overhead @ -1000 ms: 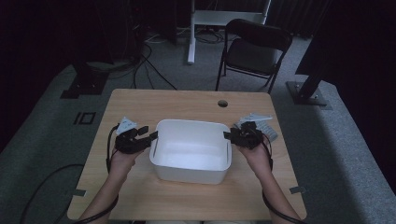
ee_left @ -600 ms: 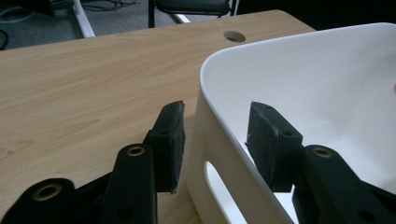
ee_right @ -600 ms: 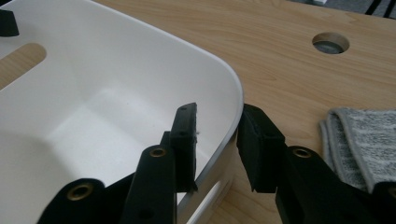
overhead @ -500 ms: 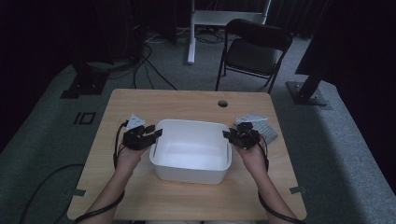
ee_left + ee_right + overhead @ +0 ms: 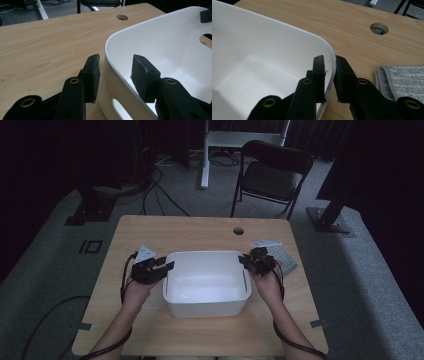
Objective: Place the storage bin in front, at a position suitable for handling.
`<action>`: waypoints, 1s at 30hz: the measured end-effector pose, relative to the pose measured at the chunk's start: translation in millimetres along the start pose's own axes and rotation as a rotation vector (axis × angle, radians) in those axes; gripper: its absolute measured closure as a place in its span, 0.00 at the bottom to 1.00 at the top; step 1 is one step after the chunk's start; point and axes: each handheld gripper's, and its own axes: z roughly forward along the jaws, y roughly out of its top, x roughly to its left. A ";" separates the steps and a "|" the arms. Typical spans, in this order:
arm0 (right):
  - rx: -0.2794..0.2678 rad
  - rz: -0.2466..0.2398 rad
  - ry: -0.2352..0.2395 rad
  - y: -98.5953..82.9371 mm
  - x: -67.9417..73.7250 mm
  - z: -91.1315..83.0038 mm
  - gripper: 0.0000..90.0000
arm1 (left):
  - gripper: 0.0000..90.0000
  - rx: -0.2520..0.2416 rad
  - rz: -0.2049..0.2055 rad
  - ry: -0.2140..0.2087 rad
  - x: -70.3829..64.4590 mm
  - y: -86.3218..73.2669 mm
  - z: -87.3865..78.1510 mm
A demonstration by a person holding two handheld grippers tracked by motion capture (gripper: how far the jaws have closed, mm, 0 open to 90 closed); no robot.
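Risk lies at frame centre, where the white plastic tub [image 5: 207,282] sits: right gripper [image 5: 251,262] pinches its rim, but left gripper [image 5: 166,268] straddles its wall spread, so lifting could tip it.

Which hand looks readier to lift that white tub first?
Right. The right gripper already pinches the white tub wall between nearly closed jaws, while the left gripper straddles the opposite wall, jaws wide apart.

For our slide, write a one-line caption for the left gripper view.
Left hand-held gripper straddles the white tub's rim, jaws open, on a wooden table.
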 end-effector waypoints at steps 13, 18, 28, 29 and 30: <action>-0.013 -0.004 -0.003 9.2 -3.4 12.1 0.94 | 0.64 -0.002 -0.002 -0.027 -7.4 -6.4 -5.9; -0.005 -0.015 0.008 11.8 -3.3 14.3 0.94 | 0.65 -0.006 -0.002 -0.035 -8.7 -9.0 -9.3; -0.011 -0.019 0.010 9.7 0.4 12.3 0.94 | 0.71 -0.003 0.006 -0.017 -6.6 -8.4 -6.9; -0.012 -0.016 0.010 9.6 0.9 12.2 0.94 | 0.72 -0.003 0.005 -0.016 -6.1 -8.4 -6.3; -0.012 -0.015 0.010 9.5 1.2 12.2 0.94 | 0.73 -0.006 -0.005 -0.017 -5.4 -8.5 -5.4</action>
